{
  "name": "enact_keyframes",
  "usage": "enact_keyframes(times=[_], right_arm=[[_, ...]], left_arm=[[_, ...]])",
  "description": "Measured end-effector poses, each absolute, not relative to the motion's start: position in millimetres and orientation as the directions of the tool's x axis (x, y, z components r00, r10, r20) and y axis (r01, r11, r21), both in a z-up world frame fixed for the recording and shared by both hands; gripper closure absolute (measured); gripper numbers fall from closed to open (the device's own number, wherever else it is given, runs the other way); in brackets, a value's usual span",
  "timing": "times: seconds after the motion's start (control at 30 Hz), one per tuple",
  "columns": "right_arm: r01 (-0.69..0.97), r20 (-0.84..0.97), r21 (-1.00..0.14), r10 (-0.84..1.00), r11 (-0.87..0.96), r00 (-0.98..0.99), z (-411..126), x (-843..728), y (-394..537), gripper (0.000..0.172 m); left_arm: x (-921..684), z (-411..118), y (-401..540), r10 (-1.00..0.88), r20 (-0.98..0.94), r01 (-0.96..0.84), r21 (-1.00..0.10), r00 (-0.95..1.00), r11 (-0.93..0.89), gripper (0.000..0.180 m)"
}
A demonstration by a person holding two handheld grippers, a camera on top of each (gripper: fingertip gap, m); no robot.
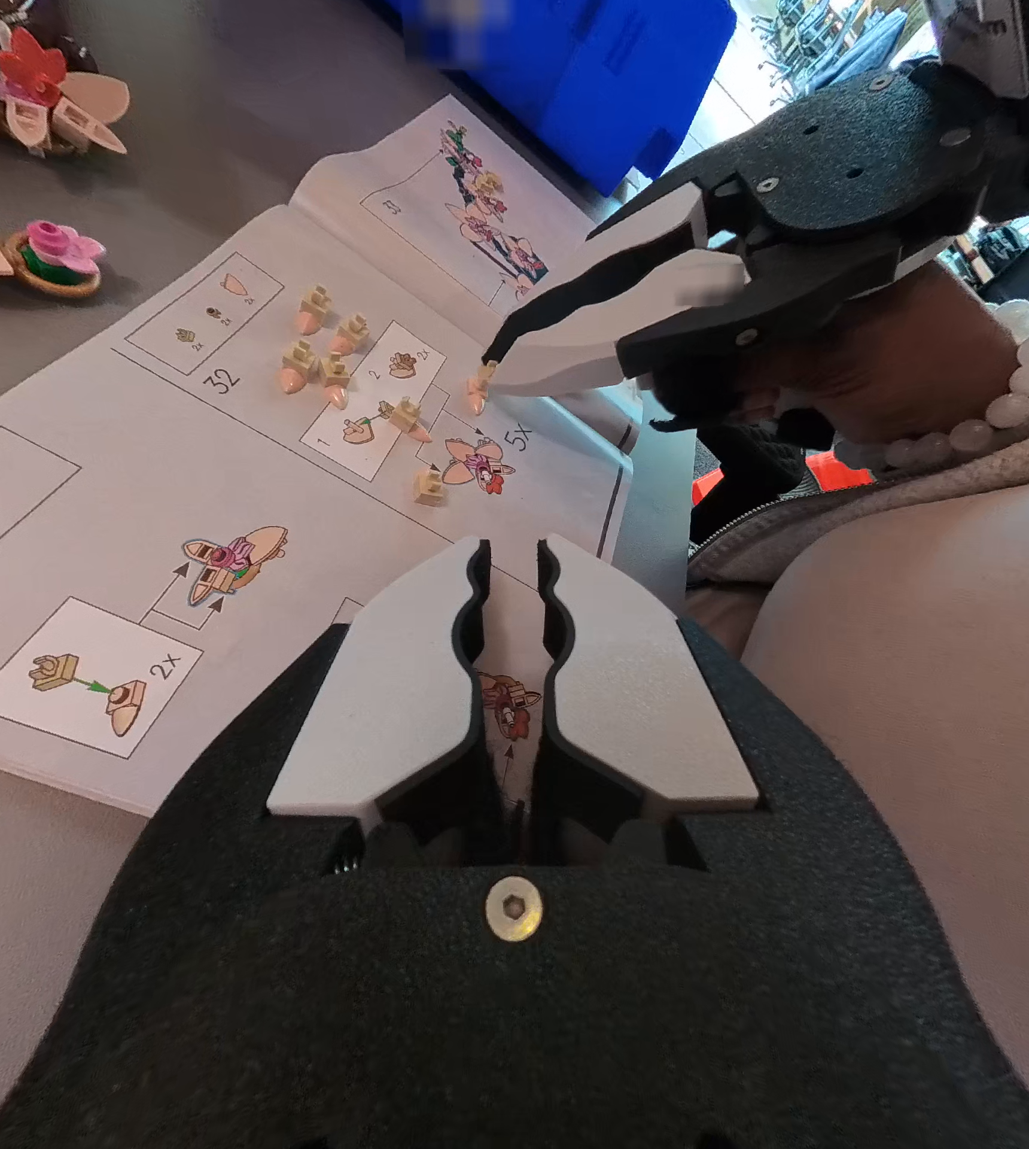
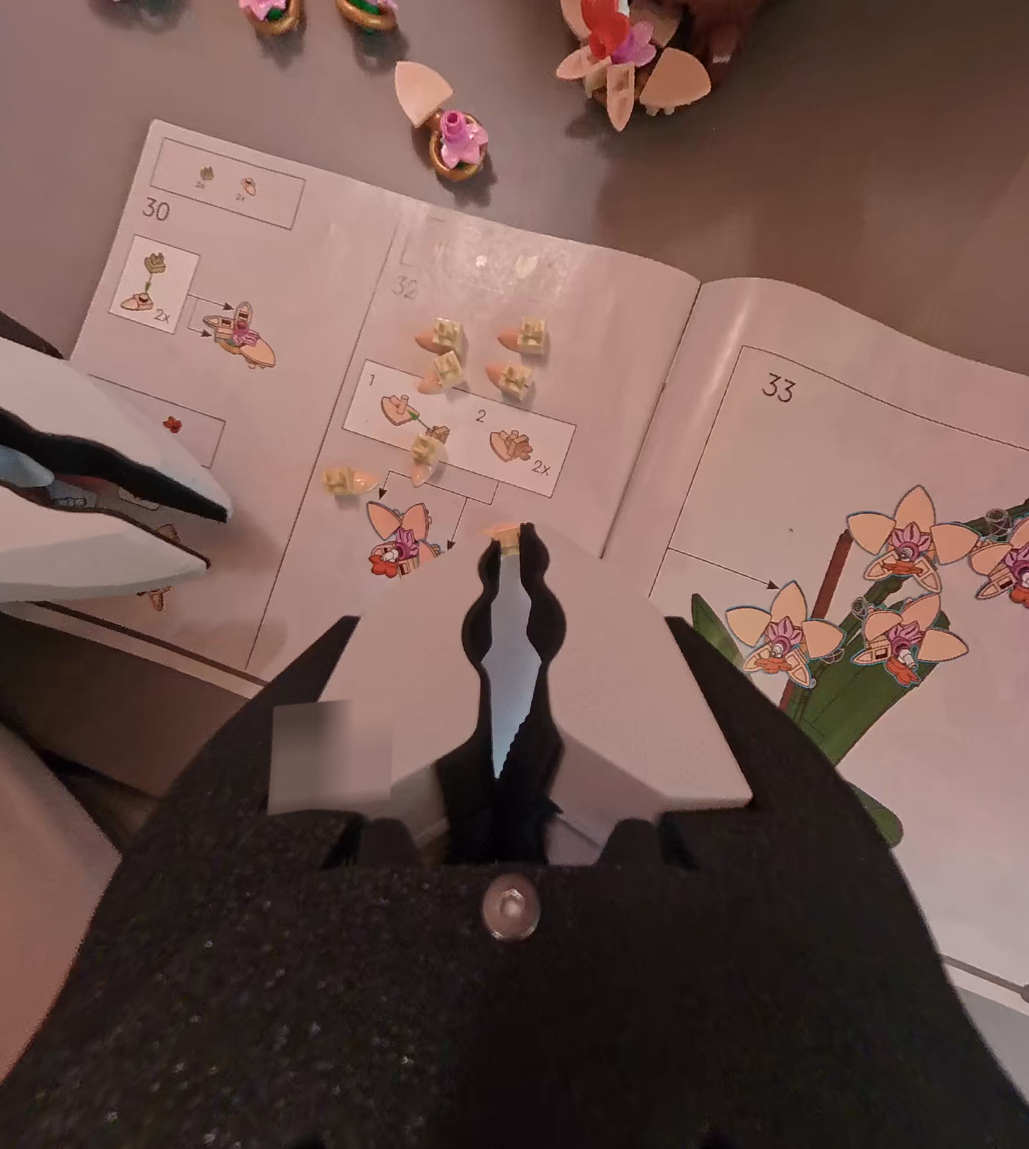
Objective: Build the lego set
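Pinching a small tan-and-peach brick piece [image 2: 503, 536] at the very tips, right gripper [image 2: 507, 539] has both black pads pressed on the tan clip end, peach petal tip sticking out fwd; piece sits low over the open instruction booklet [image 2: 562, 298], near the printed flower diagram. Tip-only grip prob bc the part is tiny, wider bite wouldn't seat it.

Left gripper [image 1: 513, 547] is slightly spread w/ nothing between the pads, hovering above the booklet's near edge, well apart from the held piece.

Six more like pieces [image 1: 313, 360] lie loose on the same page, four clustered, two nearer the held piece. Held part: pale tan clip block joined to a glossy peach pointed petal.

On the grey table [image 2: 810, 186] beyond the booklet: pink flower in a gold ring [image 2: 459, 146] and a bigger flower assembly w/ red centre [image 2: 617, 56]
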State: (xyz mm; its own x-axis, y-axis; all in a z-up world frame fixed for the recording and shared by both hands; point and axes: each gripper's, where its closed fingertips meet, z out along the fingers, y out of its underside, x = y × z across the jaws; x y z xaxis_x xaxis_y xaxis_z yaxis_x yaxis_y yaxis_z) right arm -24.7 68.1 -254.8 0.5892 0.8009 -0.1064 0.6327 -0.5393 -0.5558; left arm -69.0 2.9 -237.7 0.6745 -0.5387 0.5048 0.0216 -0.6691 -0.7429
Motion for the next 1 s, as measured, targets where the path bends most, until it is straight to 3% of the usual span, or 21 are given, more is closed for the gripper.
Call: enact_keyframes(times=[1.0], right_arm=[[0.623,-0.123,-0.524,0.776,-0.58,0.619,-261.4,-27.5,68.4,0.166]], left_arm=[[-70.0,-233.2,3.0,-0.542,0.529,0.056,-0.748,0.653,-0.662,0.166]])
